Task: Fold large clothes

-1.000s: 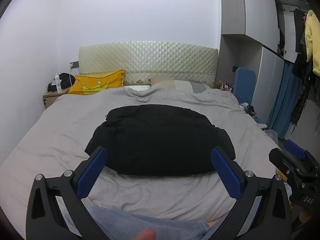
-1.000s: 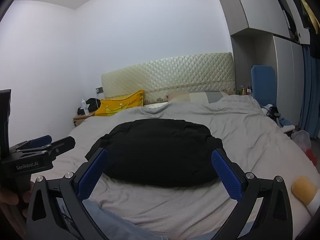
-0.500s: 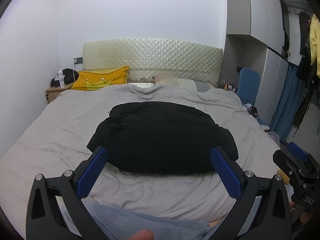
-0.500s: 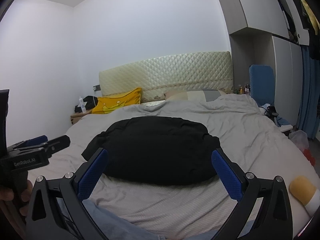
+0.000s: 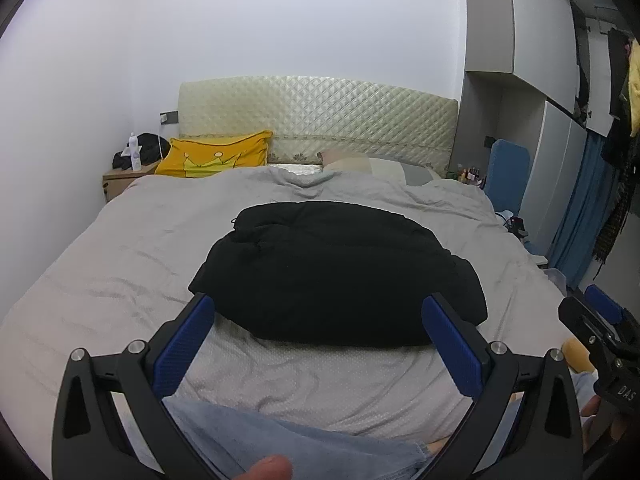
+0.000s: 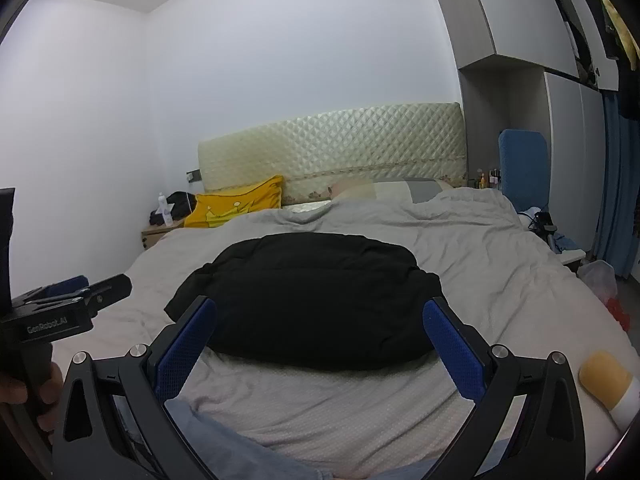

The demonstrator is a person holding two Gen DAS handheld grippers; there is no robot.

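Observation:
A large black padded garment (image 5: 336, 272) lies folded into a thick bundle in the middle of the grey bed (image 5: 120, 248); it also shows in the right wrist view (image 6: 308, 300). My left gripper (image 5: 318, 340) is open and empty, held above the bed's near edge, short of the garment. My right gripper (image 6: 320, 340) is open and empty, also short of the garment. Each gripper shows at the edge of the other's view: the right one (image 5: 604, 332) and the left one (image 6: 68, 308).
A yellow crown pillow (image 5: 216, 156) and a quilted headboard (image 5: 320, 120) are at the far end. A nightstand (image 5: 120, 180) with a bottle stands far left. Wardrobes (image 5: 540, 120), a blue chair (image 5: 506, 176) and hanging clothes are on the right. A yellow object (image 6: 604, 380) lies on the bed's near right.
Both grippers stay open and empty and have drifted slightly, so the garment sits a little differently in each view. The garment has not moved.

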